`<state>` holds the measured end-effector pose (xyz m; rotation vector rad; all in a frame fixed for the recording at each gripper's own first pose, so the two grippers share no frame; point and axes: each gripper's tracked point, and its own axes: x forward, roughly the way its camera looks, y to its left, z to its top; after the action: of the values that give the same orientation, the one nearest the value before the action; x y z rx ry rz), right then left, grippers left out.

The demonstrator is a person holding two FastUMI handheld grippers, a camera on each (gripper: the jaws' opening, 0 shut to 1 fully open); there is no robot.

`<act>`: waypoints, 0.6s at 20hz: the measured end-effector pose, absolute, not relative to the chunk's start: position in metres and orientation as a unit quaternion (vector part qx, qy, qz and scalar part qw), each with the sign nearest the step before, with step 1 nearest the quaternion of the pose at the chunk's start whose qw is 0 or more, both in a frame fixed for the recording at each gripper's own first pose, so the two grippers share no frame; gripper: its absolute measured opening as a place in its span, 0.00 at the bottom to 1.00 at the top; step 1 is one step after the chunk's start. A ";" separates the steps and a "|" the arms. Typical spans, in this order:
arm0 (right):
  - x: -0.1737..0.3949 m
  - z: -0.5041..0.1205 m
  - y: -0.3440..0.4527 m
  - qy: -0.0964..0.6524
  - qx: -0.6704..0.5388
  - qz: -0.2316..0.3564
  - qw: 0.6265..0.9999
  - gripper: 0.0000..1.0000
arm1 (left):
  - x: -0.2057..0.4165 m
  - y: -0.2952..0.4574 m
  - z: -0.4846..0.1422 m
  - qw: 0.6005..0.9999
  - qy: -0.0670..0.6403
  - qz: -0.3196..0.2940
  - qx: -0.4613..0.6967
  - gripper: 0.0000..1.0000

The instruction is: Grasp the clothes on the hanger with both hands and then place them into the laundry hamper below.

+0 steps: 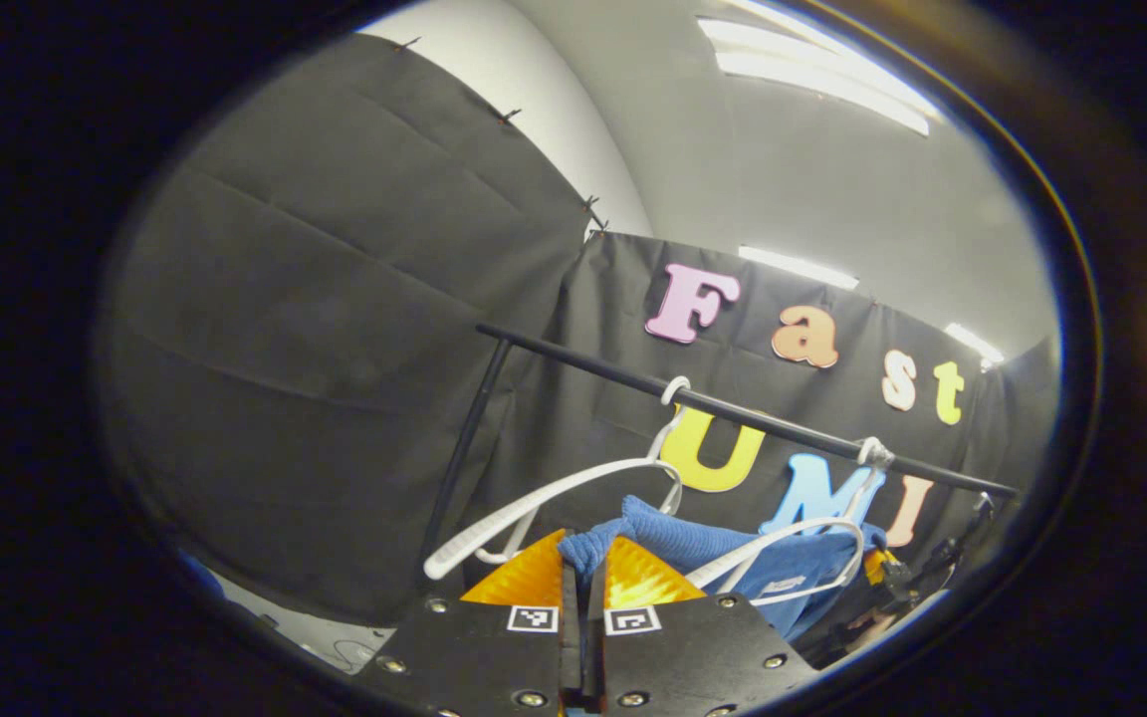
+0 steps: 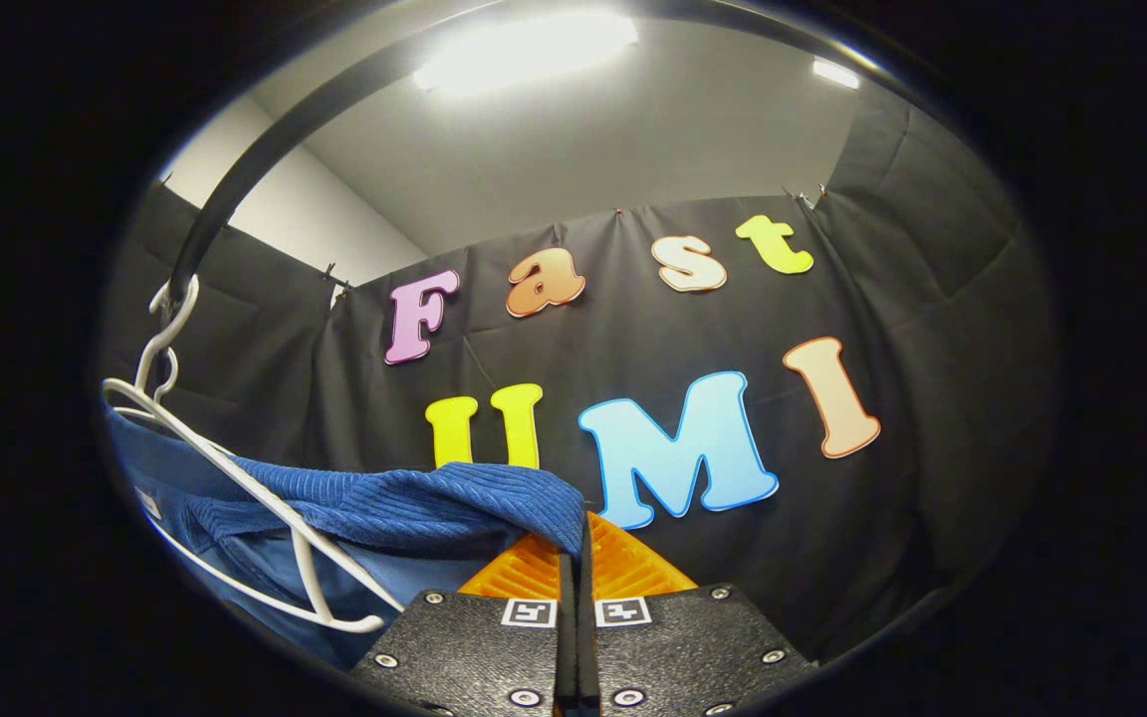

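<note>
A blue ribbed garment (image 1: 713, 548) hangs by a white hanger (image 1: 812, 533) on the black rail (image 1: 733, 408). My left gripper (image 1: 585, 560) is shut on a bunched corner of it at the bottom of the left gripper view. In the right gripper view the same blue garment (image 2: 384, 508) stretches from the white hanger (image 2: 235, 478) at the left over to my right gripper (image 2: 581, 533), which is shut on its ribbed edge. The hanger's arm crosses in front of the cloth. Part of the other gripper (image 1: 882, 570) shows past the garment at the far right.
A second white hanger (image 1: 554, 493) hangs bare on the rail, left of the garment. The rail's upright post (image 1: 464, 448) stands at the left. The rail (image 2: 235, 189) curves close overhead in the right gripper view. Black cloth walls close the booth behind.
</note>
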<state>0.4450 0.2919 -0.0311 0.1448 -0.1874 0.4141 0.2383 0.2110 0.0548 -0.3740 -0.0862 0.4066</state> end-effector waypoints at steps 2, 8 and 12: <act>0.444 -0.040 0.294 -0.090 0.060 0.213 0.971 0.00 | 0.239 0.212 0.042 0.960 -0.034 0.207 -0.186 0.02; 0.449 -0.075 0.294 -0.045 0.040 0.220 0.974 0.00 | 0.238 0.201 0.006 0.958 -0.003 0.211 -0.194 0.07; 0.447 -0.089 0.286 -0.037 0.030 0.217 0.975 0.00 | 0.231 0.193 -0.007 0.950 0.002 0.218 -0.222 0.02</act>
<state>0.4468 0.2865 -0.0889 0.0596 -0.0749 0.4375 0.2314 0.1934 -0.0068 -0.4515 0.0033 0.4425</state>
